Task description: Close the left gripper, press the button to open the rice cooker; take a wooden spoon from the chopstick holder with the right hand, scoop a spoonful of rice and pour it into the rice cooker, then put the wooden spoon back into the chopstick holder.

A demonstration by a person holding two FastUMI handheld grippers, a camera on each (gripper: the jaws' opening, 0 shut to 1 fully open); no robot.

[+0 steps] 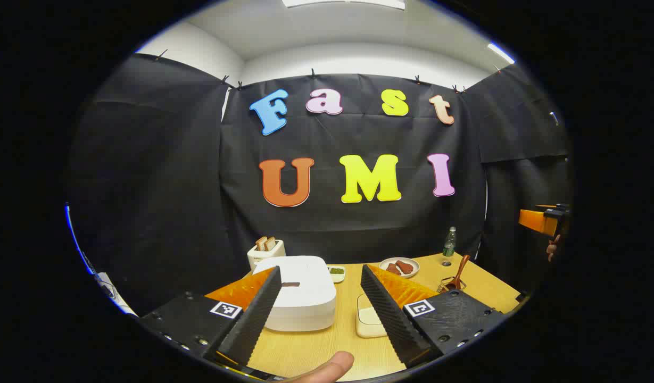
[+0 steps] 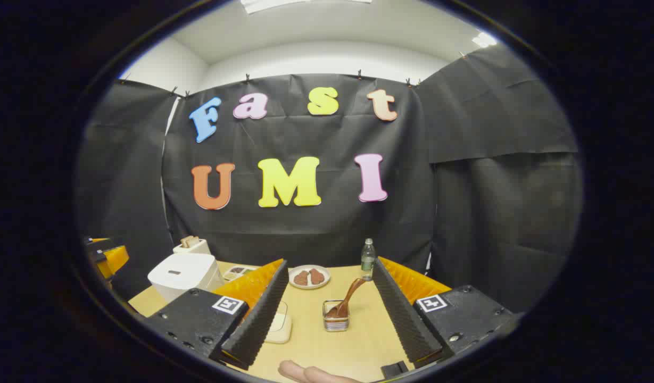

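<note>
Your wooden spoon (image 2: 349, 297) leaned in the chopstick holder (image 2: 336, 316) on the table (image 2: 358, 340), the rice cooker (image 1: 300, 290) sat closed, a plate (image 2: 309, 277) and bottle (image 2: 367, 258) stood behind, and both your left claw (image 1: 321, 314) and right claw (image 2: 327, 322) were wide open, empty.

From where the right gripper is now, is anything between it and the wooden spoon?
Nothing visible. The right gripper is open, with bare table leading straight to the wooden spoon standing in the chopstick holder. The plate and bottle sit behind it.
</note>
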